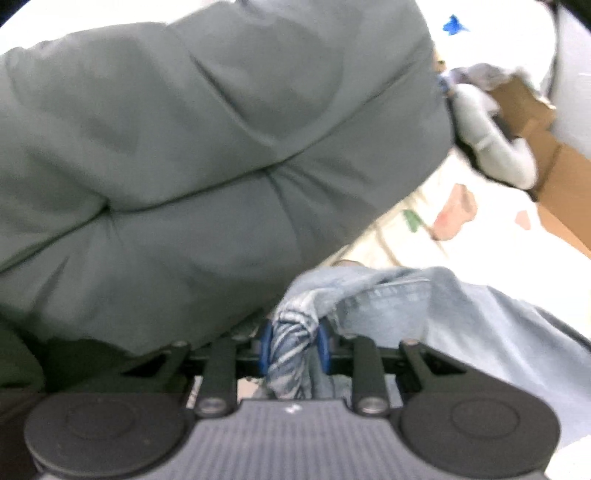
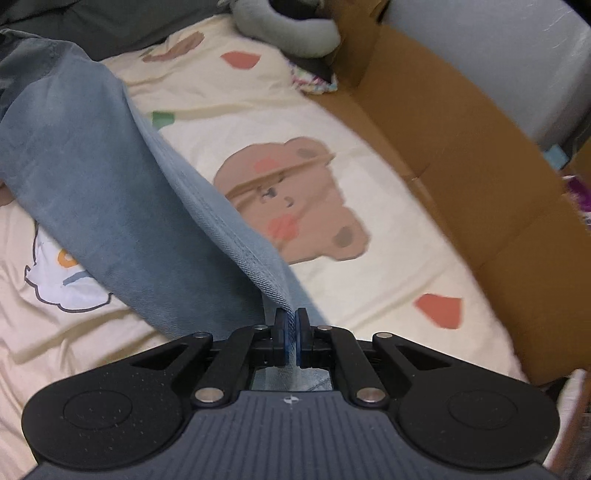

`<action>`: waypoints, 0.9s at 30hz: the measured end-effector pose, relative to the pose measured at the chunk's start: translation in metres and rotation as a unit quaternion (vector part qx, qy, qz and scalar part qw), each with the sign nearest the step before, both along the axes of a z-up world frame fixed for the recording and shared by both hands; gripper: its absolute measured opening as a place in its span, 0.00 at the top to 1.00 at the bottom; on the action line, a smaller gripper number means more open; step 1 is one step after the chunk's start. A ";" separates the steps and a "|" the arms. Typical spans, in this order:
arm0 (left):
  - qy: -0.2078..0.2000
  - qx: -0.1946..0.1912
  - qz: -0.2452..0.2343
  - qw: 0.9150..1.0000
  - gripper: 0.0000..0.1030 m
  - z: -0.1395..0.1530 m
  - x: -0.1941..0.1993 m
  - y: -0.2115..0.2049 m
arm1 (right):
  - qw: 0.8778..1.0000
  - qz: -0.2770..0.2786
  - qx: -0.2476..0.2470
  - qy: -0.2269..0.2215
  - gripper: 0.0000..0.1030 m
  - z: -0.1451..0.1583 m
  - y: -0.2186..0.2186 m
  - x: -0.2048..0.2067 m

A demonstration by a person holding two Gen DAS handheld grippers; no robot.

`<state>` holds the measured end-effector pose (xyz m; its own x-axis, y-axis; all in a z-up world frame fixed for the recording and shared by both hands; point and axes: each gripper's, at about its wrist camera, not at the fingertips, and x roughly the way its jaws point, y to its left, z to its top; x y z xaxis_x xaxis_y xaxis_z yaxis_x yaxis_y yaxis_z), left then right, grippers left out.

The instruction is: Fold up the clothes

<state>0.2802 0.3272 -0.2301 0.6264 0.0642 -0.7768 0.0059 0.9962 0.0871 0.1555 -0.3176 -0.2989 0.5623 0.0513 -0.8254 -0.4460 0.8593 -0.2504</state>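
Note:
A blue denim garment (image 2: 122, 206) hangs above the cream bedsheet (image 2: 388, 236) printed with a bear. My right gripper (image 2: 291, 338) is shut on its stitched hem edge, and the cloth runs up and to the left from there. In the left wrist view, my left gripper (image 1: 295, 350) is shut on a bunched, pale-streaked wad of the same denim garment (image 1: 388, 299), which spreads off to the right. The blue pads (image 1: 266, 350) press on both sides of the wad.
A large grey quilted pillow (image 1: 203, 147) fills the left wrist view above the gripper. A brown cardboard box (image 2: 461, 155) stands along the bed's right side, with a grey sleeve (image 2: 288, 33) and other clothes draped at its far end. A person's grey sleeve (image 1: 491, 144) shows by the box.

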 end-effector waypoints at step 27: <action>0.061 0.020 -0.010 0.998 0.81 0.030 -0.191 0.011 | 0.991 -0.118 -0.003 0.062 0.99 0.015 -0.076 -0.112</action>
